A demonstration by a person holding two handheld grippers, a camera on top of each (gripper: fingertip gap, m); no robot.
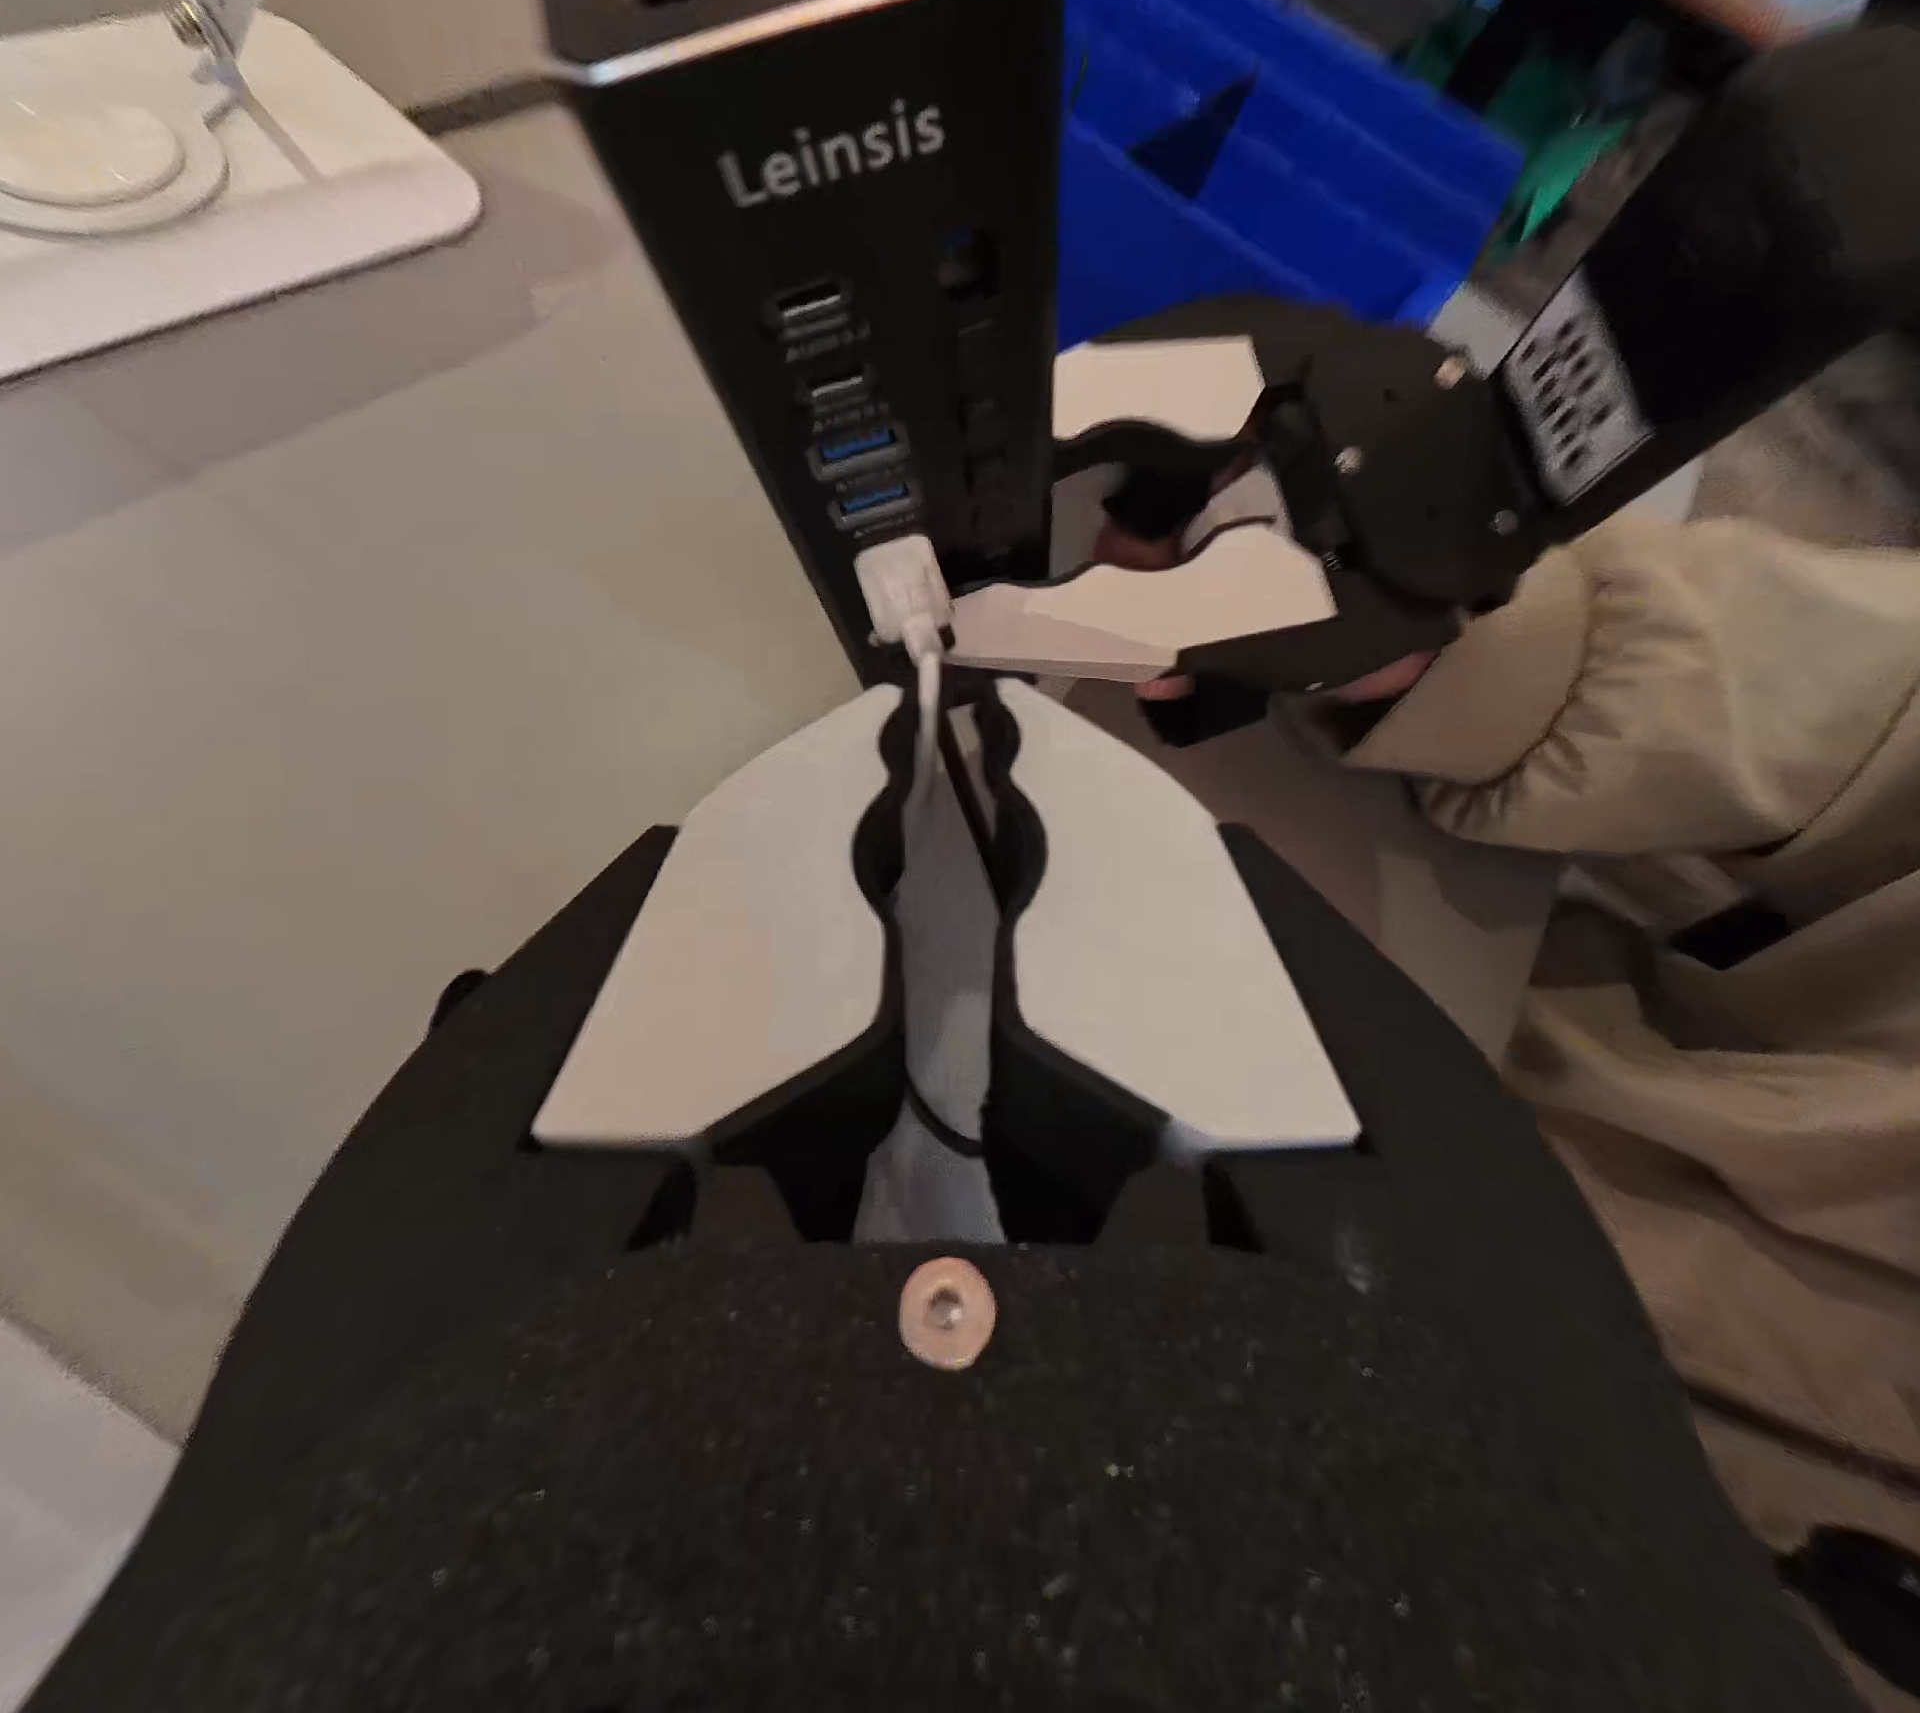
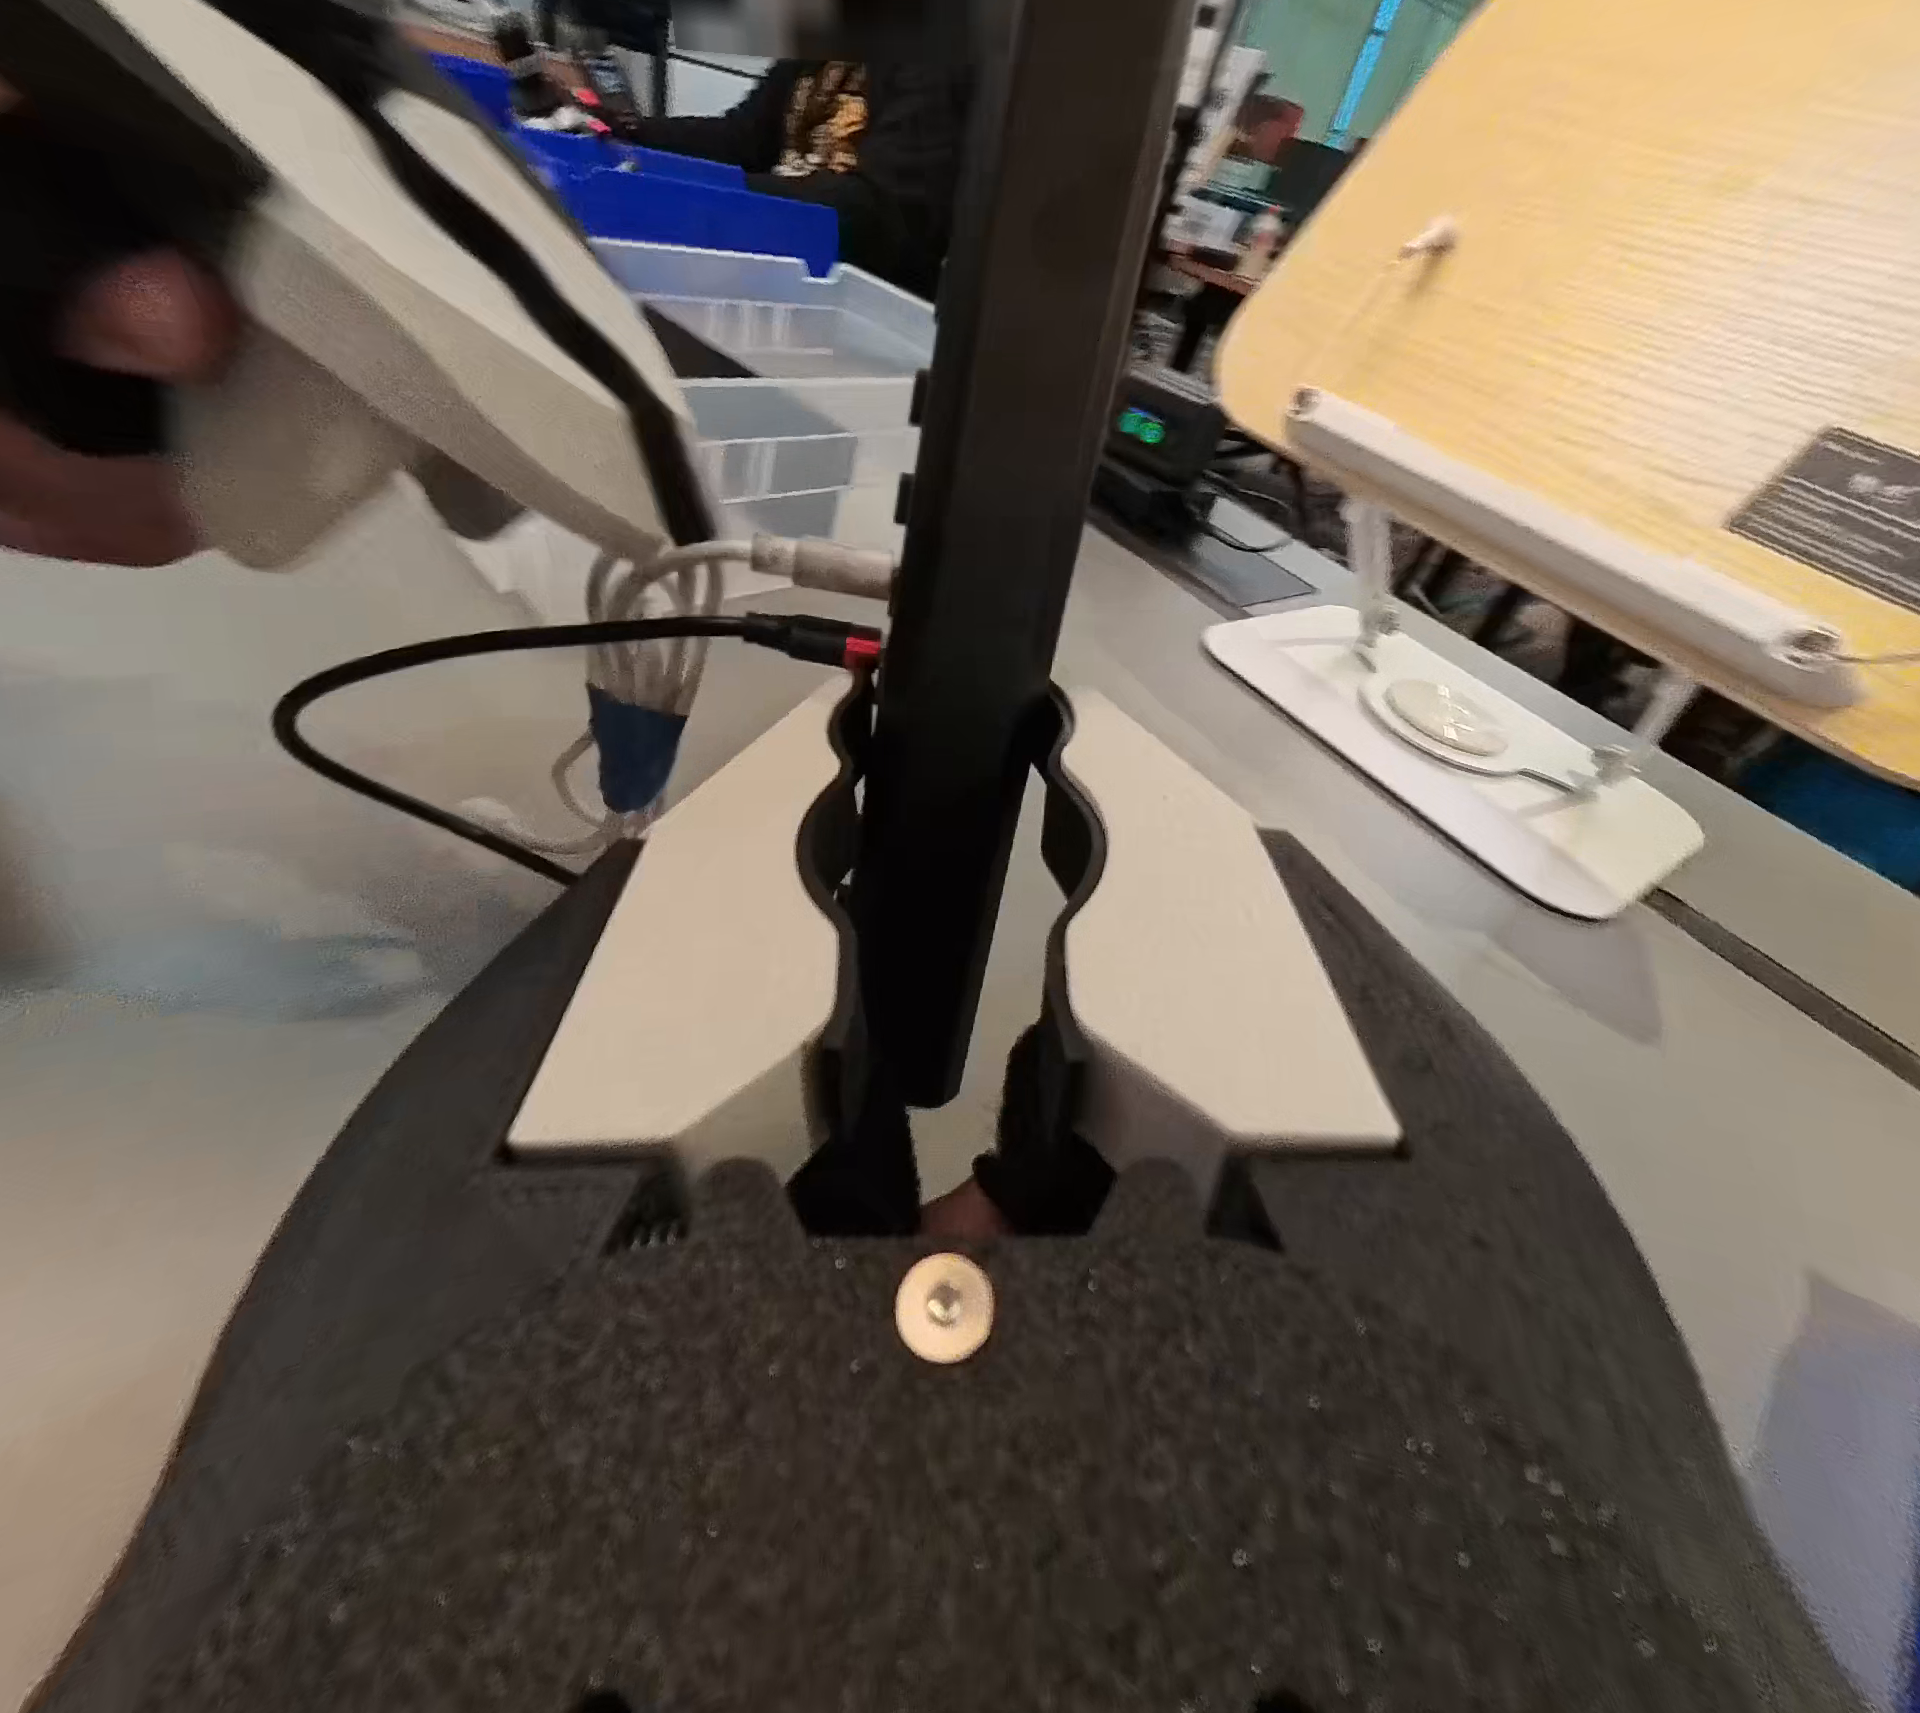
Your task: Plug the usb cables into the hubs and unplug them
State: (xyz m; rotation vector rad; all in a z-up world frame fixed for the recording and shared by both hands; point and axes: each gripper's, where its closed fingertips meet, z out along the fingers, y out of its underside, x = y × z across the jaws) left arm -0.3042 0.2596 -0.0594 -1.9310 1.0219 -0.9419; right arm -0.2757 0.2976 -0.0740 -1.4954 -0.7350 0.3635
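Jaws of the right gripper [image 2: 951, 728] clamp the upright hub [image 2: 1039, 313], long axis vertical.

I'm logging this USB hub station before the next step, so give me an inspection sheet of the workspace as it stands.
Surface: pale grey table, motion-blurred.
Job's things: black hub held upright; white USB plug seated in a low port, two blue ports above it free.
Clutter: white stand base carrying a tilted wooden board; blue bins; clear bins.
Grippers: left claw shut on the white cable; right claw shut on the hub's lower end.
Cables: black cable with red-banded plug also in the hub.
Surroundings: cluttered shelves, blurred.
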